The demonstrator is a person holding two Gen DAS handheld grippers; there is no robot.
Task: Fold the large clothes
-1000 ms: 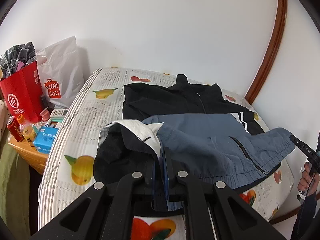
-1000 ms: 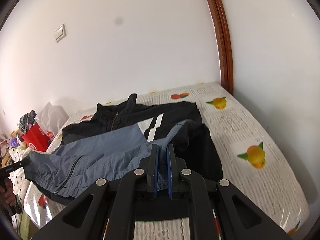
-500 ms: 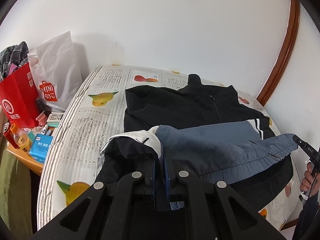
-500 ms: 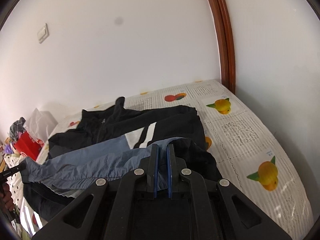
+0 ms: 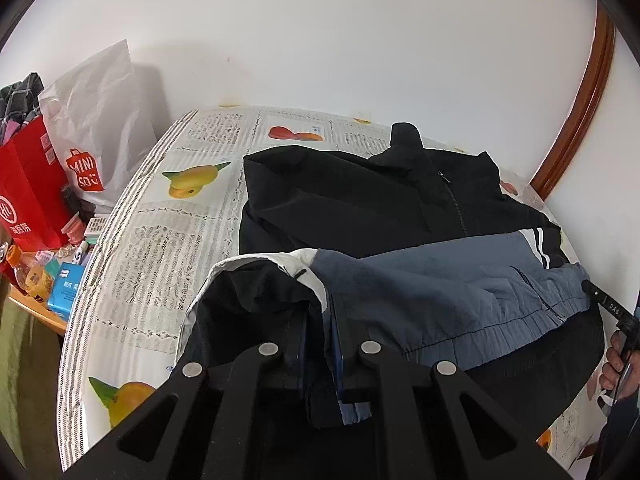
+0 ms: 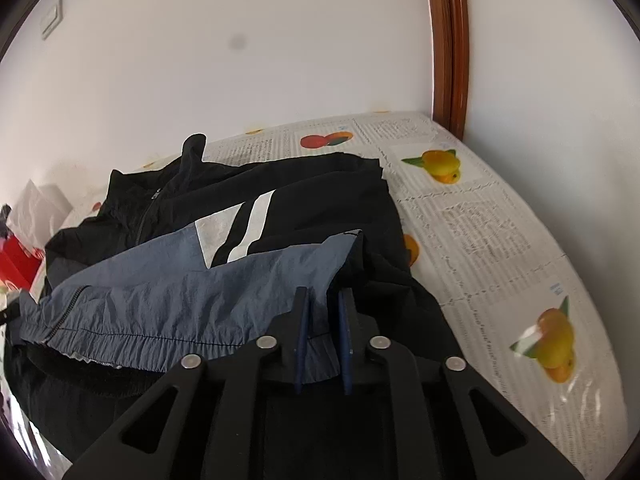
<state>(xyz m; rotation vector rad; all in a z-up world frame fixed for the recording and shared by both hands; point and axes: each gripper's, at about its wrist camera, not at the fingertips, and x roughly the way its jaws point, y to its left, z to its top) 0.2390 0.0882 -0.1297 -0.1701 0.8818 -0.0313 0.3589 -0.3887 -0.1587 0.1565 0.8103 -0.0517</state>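
Left-wrist view first: the left gripper (image 5: pixel 320 344) has its jaws drawn narrow on a bunched corner of the jacket (image 5: pixel 360 204), blue hem cloth and black lining pinched together between the pads, with the white-lined edge curling up just to the left of the fingers. From there the blue hem (image 5: pixel 480 320) runs off to the right of the fingers toward the other tool at the picture's edge, so the jacket's long free edge lies crosswise between the two hands, while the black body and collar lie flat ahead of the fingers on the fruit-print bed cover (image 5: pixel 132 248). Right-wrist view next: the right gripper (image 6: pixel 323 332) shows a clear gap, its jaws having just been opening, and the blue hem corner still lies between the pads without being squeezed. Ahead of these fingers and to their left lies the folded-over blue panel; judging by this, the fold is laid and the right hand lets go first.
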